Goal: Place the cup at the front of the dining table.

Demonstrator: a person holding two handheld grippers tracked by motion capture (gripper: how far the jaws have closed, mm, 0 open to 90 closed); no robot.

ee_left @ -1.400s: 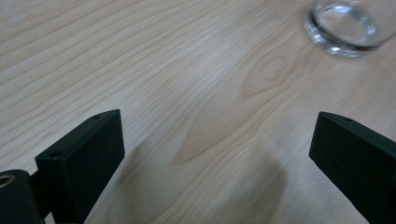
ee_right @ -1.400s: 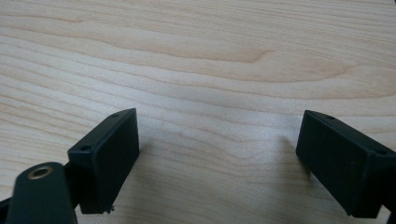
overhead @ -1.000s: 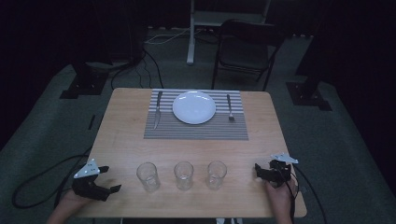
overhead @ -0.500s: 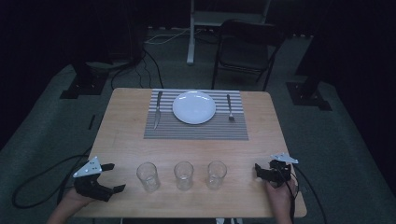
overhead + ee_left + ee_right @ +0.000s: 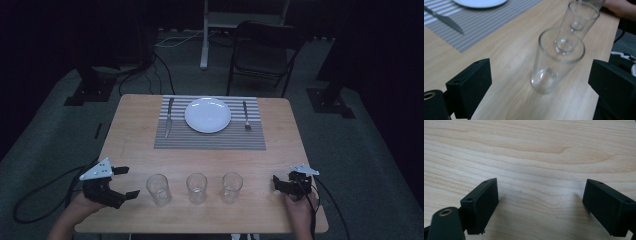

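Observation:
Three clear empty glasses stand in a row near the table's front edge: left glass (image 5: 158,189), middle glass (image 5: 196,187), right glass (image 5: 232,186). My left gripper (image 5: 129,181) is open, just left of the left glass and pointing at it. In the left gripper view that glass (image 5: 556,62) stands upright a little ahead of the gap of the left gripper (image 5: 541,85), with the middle glass (image 5: 580,17) behind it. My right gripper (image 5: 276,184) rests open on the table right of the row. The right gripper (image 5: 541,202) has bare wood between its jaws.
At the table's far side a striped grey placemat (image 5: 210,140) carries a white plate (image 5: 208,114), a knife (image 5: 169,117) on its left and a fork (image 5: 246,116) on its right. A chair (image 5: 265,55) stands beyond the table. Cables trail off both front corners.
My left gripper has crept right and slightly forward, toward the left glass. The right gripper and the glasses have stayed put.

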